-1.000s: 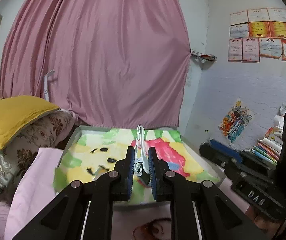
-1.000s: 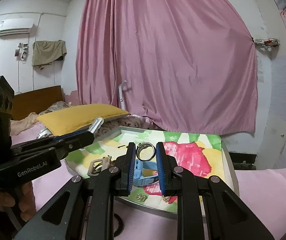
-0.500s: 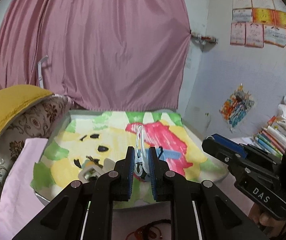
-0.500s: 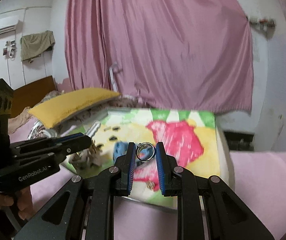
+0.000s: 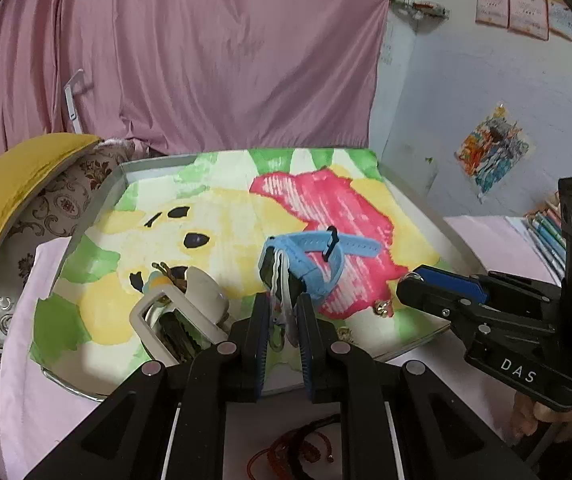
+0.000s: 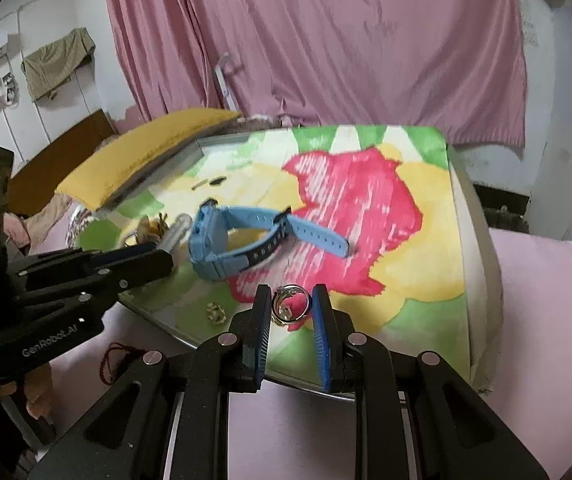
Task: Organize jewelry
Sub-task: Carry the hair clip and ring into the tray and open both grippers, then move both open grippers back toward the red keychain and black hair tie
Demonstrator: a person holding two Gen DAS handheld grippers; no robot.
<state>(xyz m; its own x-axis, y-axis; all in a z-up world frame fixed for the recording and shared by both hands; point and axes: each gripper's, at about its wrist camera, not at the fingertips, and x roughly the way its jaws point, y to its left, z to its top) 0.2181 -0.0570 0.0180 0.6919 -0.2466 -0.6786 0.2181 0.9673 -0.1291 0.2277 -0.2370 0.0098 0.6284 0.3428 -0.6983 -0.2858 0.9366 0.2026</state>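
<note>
My left gripper [image 5: 282, 312] is shut on a silver bracelet [image 5: 280, 296] that stands up between the fingers, just above the near part of the colourful painted tray [image 5: 222, 216]. My right gripper [image 6: 289, 305] is shut on a silver ring [image 6: 290, 303] over the tray's near edge [image 6: 406, 280]. A blue watch [image 5: 314, 256] lies on the tray in front of both grippers; it also shows in the right wrist view [image 6: 238, 240]. A white open jewelry box [image 5: 182, 316] sits at the tray's near left.
Small gold pieces lie on the tray near its front [image 6: 215, 312]. A red cord bracelet [image 5: 298, 448] lies on the pink sheet in front of the tray. A yellow pillow [image 5: 10, 184] lies left. A pink curtain [image 5: 206, 52] hangs behind; books [image 5: 546, 228] are right.
Both grippers have tilted down and moved closer to the tray, still holding the bracelet and the ring. The watch and the jewelry box now sit nearer in view.
</note>
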